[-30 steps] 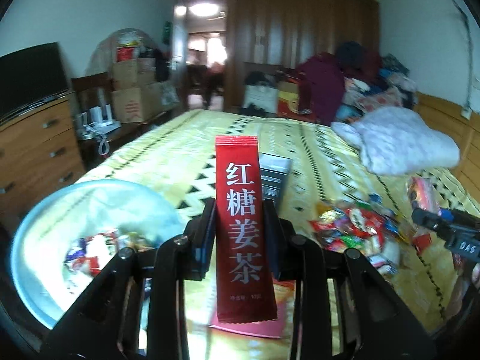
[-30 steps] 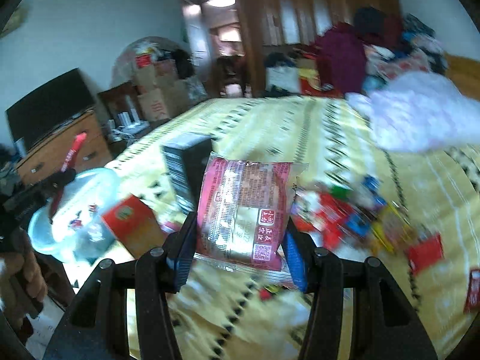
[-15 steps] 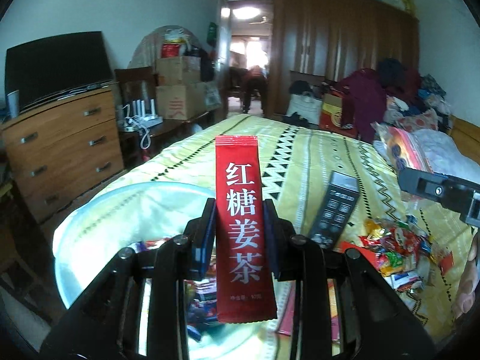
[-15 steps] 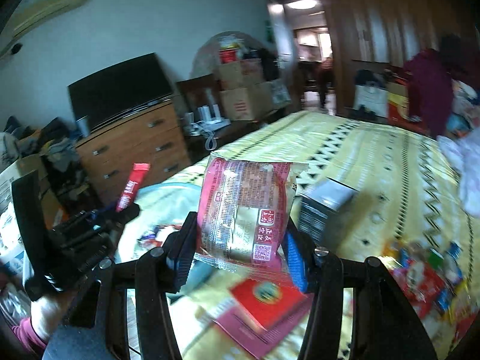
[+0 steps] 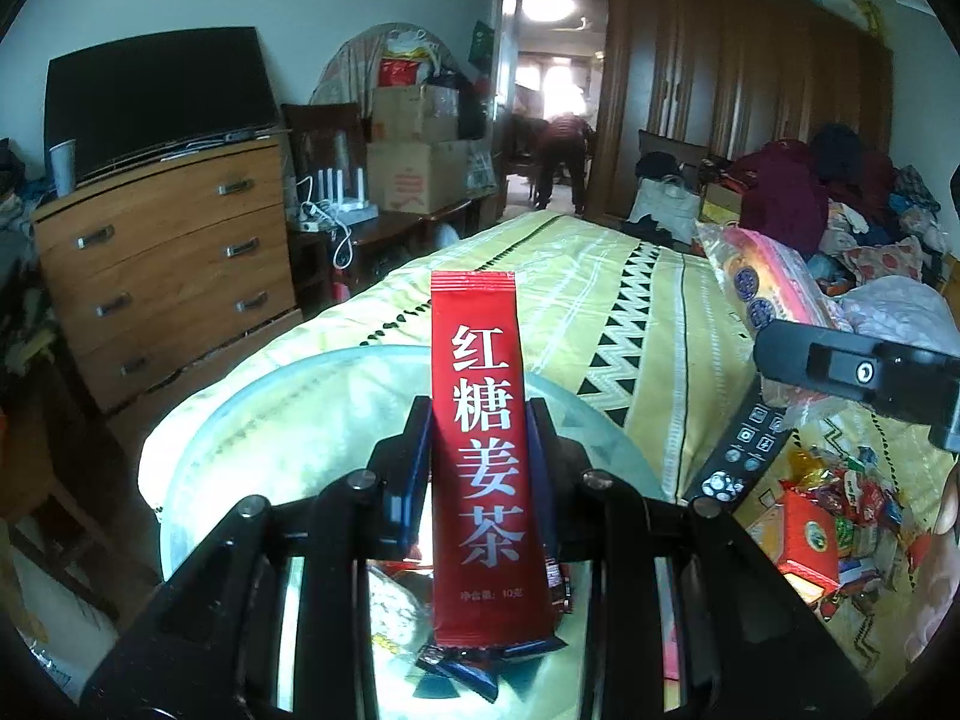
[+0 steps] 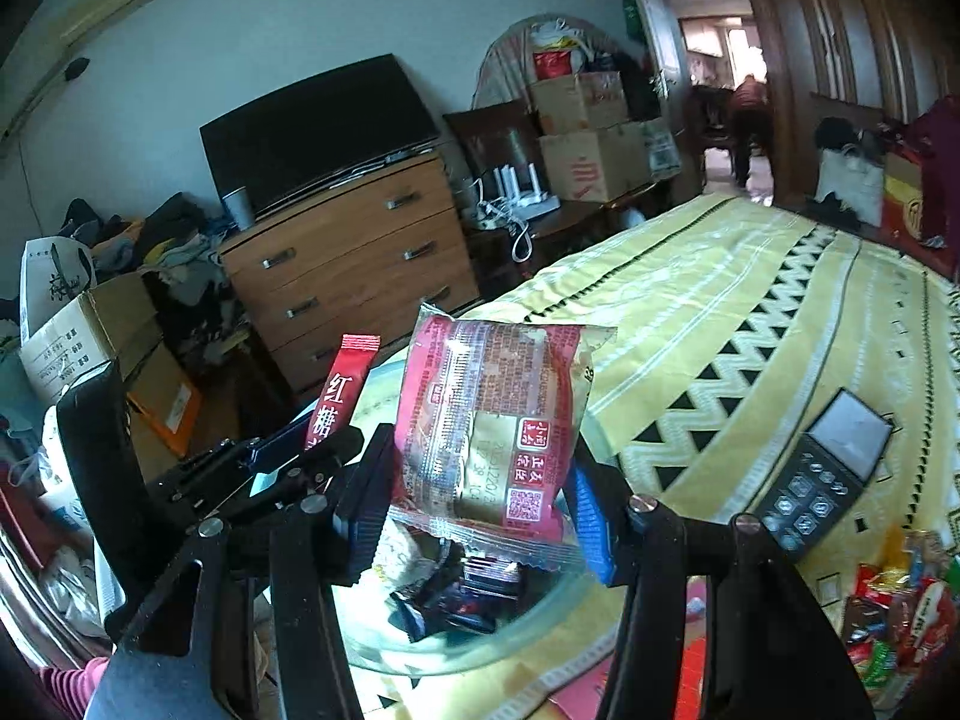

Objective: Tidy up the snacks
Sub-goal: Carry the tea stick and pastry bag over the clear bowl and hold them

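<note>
My left gripper (image 5: 480, 450) is clamped on a red stick sachet (image 5: 487, 456), held upright over the clear glass bowl (image 5: 252, 420) — wrapped snacks already lie inside it. My right gripper (image 6: 480, 498) pinches a pink snack packet (image 6: 489, 420) above the same bowl. Right of the bowl lie a black remote (image 6: 822, 480) and a candy pile (image 5: 840, 504).
</note>
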The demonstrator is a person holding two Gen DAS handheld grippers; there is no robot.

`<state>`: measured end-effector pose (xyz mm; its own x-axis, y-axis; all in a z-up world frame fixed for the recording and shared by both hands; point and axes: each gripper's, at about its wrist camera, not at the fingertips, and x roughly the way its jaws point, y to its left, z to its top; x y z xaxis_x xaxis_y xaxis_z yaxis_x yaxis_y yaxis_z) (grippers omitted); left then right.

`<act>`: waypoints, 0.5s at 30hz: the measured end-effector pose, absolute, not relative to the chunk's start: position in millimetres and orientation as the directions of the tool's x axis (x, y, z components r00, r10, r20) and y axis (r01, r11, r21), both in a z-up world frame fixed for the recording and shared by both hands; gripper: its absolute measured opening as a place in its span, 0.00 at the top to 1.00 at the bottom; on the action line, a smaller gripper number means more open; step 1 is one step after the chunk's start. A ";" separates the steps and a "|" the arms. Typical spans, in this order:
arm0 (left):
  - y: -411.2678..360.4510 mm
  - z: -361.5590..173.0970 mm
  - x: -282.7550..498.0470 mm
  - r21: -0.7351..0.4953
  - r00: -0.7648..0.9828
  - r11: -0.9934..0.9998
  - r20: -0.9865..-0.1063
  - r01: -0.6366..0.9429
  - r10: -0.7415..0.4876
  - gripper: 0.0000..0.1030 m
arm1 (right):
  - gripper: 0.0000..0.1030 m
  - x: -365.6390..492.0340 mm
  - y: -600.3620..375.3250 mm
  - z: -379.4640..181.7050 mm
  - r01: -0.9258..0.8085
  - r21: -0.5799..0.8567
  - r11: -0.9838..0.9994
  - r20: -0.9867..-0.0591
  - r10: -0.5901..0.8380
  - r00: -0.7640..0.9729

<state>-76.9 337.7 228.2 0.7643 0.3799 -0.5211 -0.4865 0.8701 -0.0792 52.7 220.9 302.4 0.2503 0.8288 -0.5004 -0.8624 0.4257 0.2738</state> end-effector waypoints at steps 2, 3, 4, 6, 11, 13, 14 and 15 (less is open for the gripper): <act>342.1 224.9 -78.3 -0.084 0.759 0.867 -0.529 -0.491 0.379 0.71 | 0.45 54.5 228.0 296.9 -0.863 0.287 0.416 -0.513 0.827 0.228; 343.7 224.1 -78.6 -0.088 0.758 0.866 -0.532 -0.493 0.377 0.71 | 0.45 56.1 233.9 293.4 -0.862 0.296 0.412 -0.524 0.824 0.214; 344.6 223.4 -78.9 -0.092 0.757 0.864 -0.534 -0.494 0.376 0.71 | 0.45 58.3 236.9 290.9 -0.861 0.301 0.411 -0.530 0.822 0.207; 350.6 221.3 -79.8 -0.100 0.755 0.861 -0.538 -0.499 0.375 0.71 | 0.45 59.5 244.6 285.9 -0.859 0.308 0.409 -0.542 0.817 0.195; 358.0 216.6 -81.6 -0.113 0.747 0.855 -0.552 -0.506 0.370 0.71 | 0.45 55.8 256.5 280.9 -0.858 0.325 0.397 -0.550 0.818 0.170; 361.5 215.8 -82.5 -0.120 0.746 0.852 -0.555 -0.510 0.368 0.71 | 0.45 54.3 261.0 279.4 -0.861 0.324 0.392 -0.553 0.817 0.164; 362.6 215.8 -82.3 -0.121 0.745 0.851 -0.557 -0.511 0.368 0.71 | 0.45 53.9 262.5 279.4 -0.862 0.324 0.390 -0.554 0.817 0.162; 363.4 215.6 -82.0 -0.123 0.744 0.851 -0.558 -0.511 0.367 0.71 | 0.45 53.1 263.8 278.8 -0.863 0.323 0.387 -0.555 0.817 0.159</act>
